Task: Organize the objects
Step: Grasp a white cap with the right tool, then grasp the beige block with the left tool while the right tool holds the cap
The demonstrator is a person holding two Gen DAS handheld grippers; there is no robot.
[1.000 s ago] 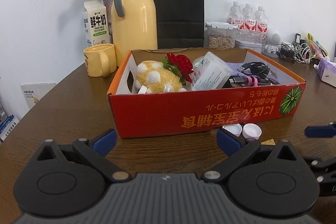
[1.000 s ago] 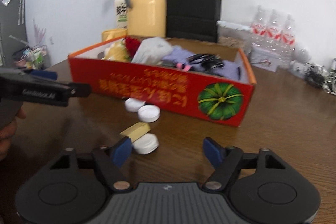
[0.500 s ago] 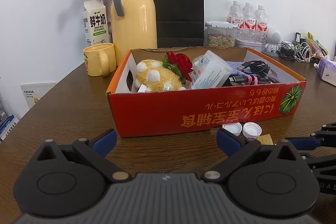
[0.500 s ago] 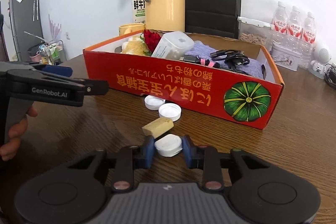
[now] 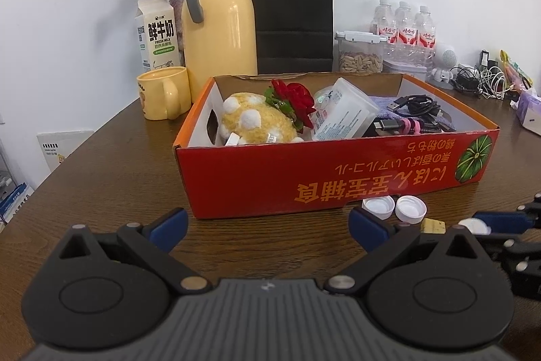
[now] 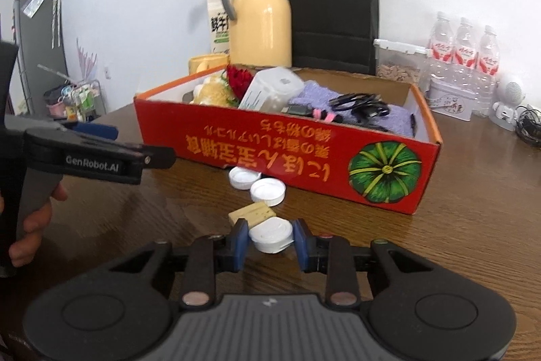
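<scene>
While the red box (image 6: 287,144) stands lengthwise across the brown surface (image 6: 473,225), the right hand-held gripper (image 6: 270,241) pinches a white bottle cap (image 6: 270,234) between its blue pads just in front of the box's long printed wall. The cap lies flat, its closed top facing up. Touching its far edge is a tan block (image 6: 252,212), long axis running roughly along the box wall. Two more white caps (image 6: 257,181) lie between the block and the box; from the left wrist they show their hollow sides up.

Orange Japanese lettering on the box reads upside down beside a green pumpkin picture (image 6: 385,171). Behind the box, a milk carton (image 5: 157,34) reads "FRESH MILK". The left hand-held gripper (image 5: 267,224), lettered "GenRobot.AI", sits spread wide before the box's left end.

A second ago the right jaws were spread around the cap; half a second ago they had closed on it.
</scene>
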